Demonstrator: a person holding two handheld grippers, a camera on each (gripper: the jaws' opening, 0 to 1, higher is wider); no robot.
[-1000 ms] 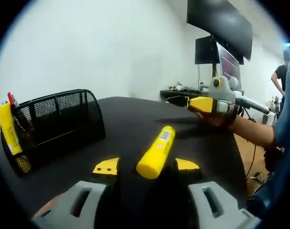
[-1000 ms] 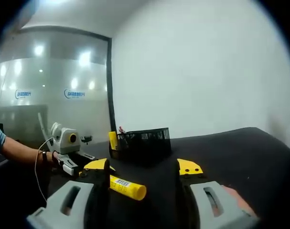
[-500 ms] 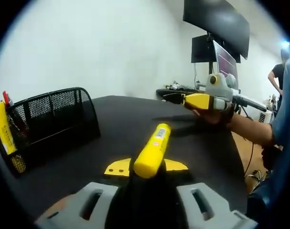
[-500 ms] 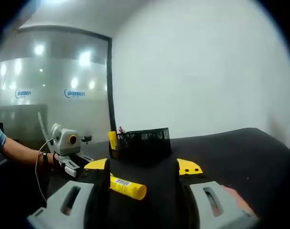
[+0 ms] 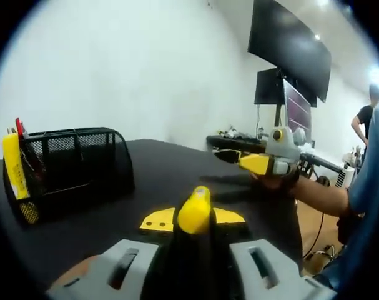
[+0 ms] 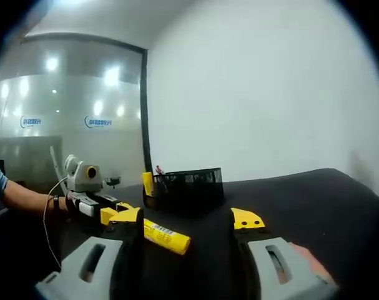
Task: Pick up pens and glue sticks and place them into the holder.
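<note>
Between my left gripper's (image 5: 192, 219) clenched jaws sits the yellow glue stick (image 5: 194, 211), lifted above the black table (image 5: 164, 169), the mesh holder (image 5: 70, 164) at nine o'clock, my right gripper (image 6: 186, 220) spread wide.

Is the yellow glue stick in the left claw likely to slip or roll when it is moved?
The yellow glue stick looks stiff and smooth, so it may slip in the left claw. Its round body would probably roll if dropped on the black table. It seems light for its size.
</note>
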